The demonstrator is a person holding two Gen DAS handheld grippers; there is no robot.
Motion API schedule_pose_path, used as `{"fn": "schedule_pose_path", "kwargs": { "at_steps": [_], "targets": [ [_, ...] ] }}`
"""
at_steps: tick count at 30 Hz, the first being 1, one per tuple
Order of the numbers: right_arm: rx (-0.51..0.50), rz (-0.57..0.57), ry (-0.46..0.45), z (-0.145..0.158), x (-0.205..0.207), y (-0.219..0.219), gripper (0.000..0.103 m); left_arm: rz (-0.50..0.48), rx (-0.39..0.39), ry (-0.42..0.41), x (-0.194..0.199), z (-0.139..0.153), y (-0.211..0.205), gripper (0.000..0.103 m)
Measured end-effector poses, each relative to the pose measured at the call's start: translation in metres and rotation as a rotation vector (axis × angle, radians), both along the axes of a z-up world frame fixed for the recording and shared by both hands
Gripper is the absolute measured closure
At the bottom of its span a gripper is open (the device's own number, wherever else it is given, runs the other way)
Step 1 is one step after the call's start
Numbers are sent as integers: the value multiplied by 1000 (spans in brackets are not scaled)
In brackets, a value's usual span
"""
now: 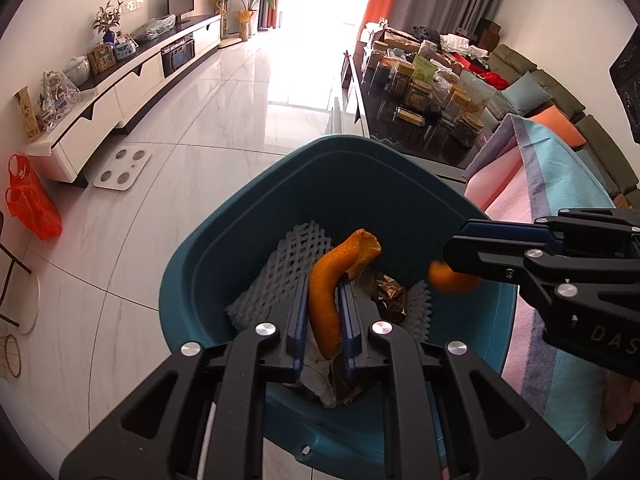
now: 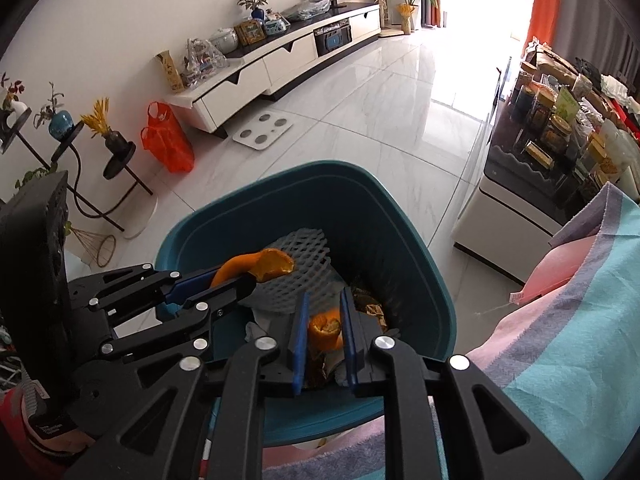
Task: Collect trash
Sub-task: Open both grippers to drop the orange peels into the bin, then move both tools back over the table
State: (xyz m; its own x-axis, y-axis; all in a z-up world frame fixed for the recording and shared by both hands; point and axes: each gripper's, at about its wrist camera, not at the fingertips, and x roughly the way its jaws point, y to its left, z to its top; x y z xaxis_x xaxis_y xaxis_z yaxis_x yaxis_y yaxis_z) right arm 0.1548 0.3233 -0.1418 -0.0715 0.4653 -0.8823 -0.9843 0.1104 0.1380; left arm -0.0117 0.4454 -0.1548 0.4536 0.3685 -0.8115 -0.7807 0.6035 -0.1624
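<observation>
Teal plastic forms the waste bin [image 1: 224, 264], which stands on the pale tiled floor [image 1: 200, 128] just beside a pink-and-turquoise striped cloth [image 1: 560, 184]. Both claws hang over its open mouth, tilted down into it.

Between the blue pads of the left gripper [image 1: 325, 312] sits a long curved strip of orange peel [image 1: 332, 280]; the pads stand close on either side of it and appear to touch it, its upper end curling out above the fingertips over the middle of the bin.

From its own camera, the right gripper [image 2: 325, 320] shows a smaller curled piece of peel [image 2: 326, 328] between its pads; the jaws stand slightly apart, and a thin gap shows on at least one side, so whether they press on it I cannot tell. From the left camera that small piece sticks out below the right fingers, above the bin's right rim.

Inside the bin lie white foam fruit netting [image 1: 288, 264] toward the far left wall, a crumpled brown foil wrapper [image 1: 390, 292] near the right wall, and some white paper [image 1: 316, 380] at the near edge.
</observation>
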Motion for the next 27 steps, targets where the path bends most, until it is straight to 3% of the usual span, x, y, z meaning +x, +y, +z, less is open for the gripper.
{"fn": "schedule_pose_path", "kwargs": {
  "at_steps": [3, 7, 13, 16, 18, 22, 25, 27],
  "targets": [
    [19, 2, 5, 4, -1, -4, 76, 1, 1, -9, -1, 3, -1, 79],
    [46, -3, 8, 12, -1, -10, 76, 6, 22, -17, -6, 9, -3, 72],
    [126, -36, -14, 39, 7, -34, 69, 28, 84, -54, -20, 37, -12, 55],
    [176, -74, -23, 55, 16, -54, 62, 24, 124, -90, -25, 60, -23, 42],
    [201, -99, -29, 64, 23, -67, 51, 14, 161, -105, -26, 76, -33, 34],
    [250, -160, -42, 78, 37, -101, 44, -16, 211, -146, -27, 106, -53, 23],
    [291, -202, -48, 87, 43, -124, 30, -40, 242, -170, -24, 127, -71, 11],
    [321, -227, -64, 93, 45, -138, 24, -62, 263, -191, -22, 141, -86, 9]
  ]
}}
